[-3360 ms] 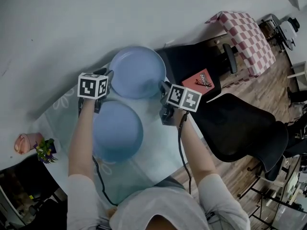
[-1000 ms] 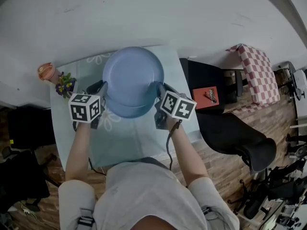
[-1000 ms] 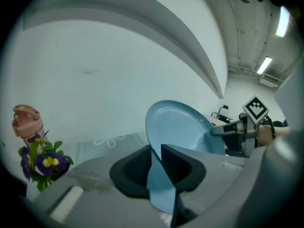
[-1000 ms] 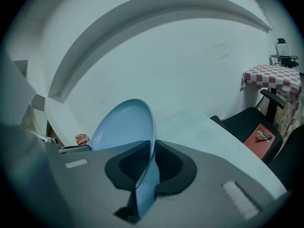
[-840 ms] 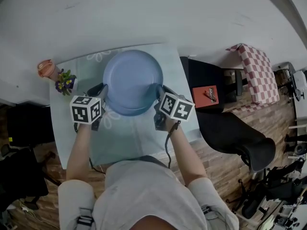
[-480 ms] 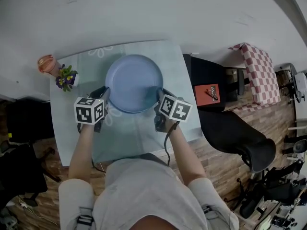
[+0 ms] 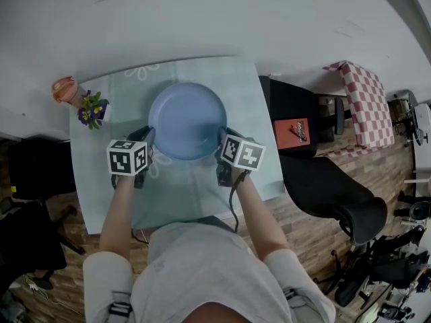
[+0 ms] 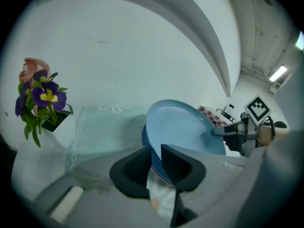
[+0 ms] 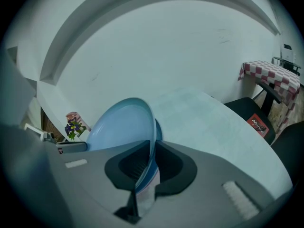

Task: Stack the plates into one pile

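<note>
since the earlier frames the upper plate (image 7: 187, 118) has come across from its own spot on the table (image 7: 202, 194) and sunk until it sits over the second plate. in the head view that second plate is now all but covered, where before it showed as a separate disc nearer me. my left gripper (image 7: 146, 136) is at the plate's left rim and my right gripper (image 7: 223, 137) at its right rim, both low over the tabletop. the potted pansy (image 7: 92, 108) stands well apart at the table's left edge.

in the left gripper view the rim of the upper plate (image 8: 183, 127) runs between my jaws, and the pads are closed narrowly onto it. a darker blue sliver of the lower plate (image 8: 143, 135) shows just beneath and behind. i cannot tell whether the two plates touch all the way round.

in the right gripper view the same rim passes between these jaws too, pinched from both sides, so this gripper also holds the upper plate (image 9: 121, 122). the lower plate (image 9: 158, 127) peeks out just past it.

i judge the pile nearly made. the plate looks centred over its partner, and what remains is to settle it fully and let go on both sides evenly, so it does not slide off centre.
</note>
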`<state>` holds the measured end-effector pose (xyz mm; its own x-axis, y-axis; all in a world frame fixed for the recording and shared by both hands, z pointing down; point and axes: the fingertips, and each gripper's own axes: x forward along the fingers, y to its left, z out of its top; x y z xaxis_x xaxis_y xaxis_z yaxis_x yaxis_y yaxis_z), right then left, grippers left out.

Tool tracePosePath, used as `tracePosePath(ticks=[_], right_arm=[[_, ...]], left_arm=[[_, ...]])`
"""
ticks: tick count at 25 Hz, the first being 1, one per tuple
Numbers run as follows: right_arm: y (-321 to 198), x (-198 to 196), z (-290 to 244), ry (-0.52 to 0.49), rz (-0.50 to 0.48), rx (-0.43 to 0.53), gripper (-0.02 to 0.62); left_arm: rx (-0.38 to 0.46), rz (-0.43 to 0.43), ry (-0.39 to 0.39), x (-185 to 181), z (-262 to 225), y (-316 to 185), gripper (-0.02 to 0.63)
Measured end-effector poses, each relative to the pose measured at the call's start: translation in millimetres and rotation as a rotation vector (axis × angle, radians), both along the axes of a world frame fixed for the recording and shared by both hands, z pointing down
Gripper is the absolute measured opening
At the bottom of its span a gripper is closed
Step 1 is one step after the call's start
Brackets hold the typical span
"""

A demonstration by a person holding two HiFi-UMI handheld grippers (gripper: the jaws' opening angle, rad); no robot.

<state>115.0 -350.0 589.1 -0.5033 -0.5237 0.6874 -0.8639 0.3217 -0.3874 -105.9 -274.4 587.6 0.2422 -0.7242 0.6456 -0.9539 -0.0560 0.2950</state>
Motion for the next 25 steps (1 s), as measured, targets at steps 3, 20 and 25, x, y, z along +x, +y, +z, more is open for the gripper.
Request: tracePosePath(ticks=[3, 20, 25], right_arm=[[-0.1, -1.2, 7.2, 0.019, -0.004, -0.014, 0.04], [-3.4, -7.2, 13.4, 0.108, -0.037, -0.007, 0.066], [-1.5, -8.8, 10.4, 0.134, -0.075, 0.02, 0.097]], left_arm=[[-0.013, -0.005, 0.01, -1.0, 6.0, 0.5, 0.071], [-0.029, 0.012, 0.013, -3.7, 20.1, -1.2, 0.084], [-0.008, 0.018, 0.001, -3.2, 13.8, 0.1, 0.084]])
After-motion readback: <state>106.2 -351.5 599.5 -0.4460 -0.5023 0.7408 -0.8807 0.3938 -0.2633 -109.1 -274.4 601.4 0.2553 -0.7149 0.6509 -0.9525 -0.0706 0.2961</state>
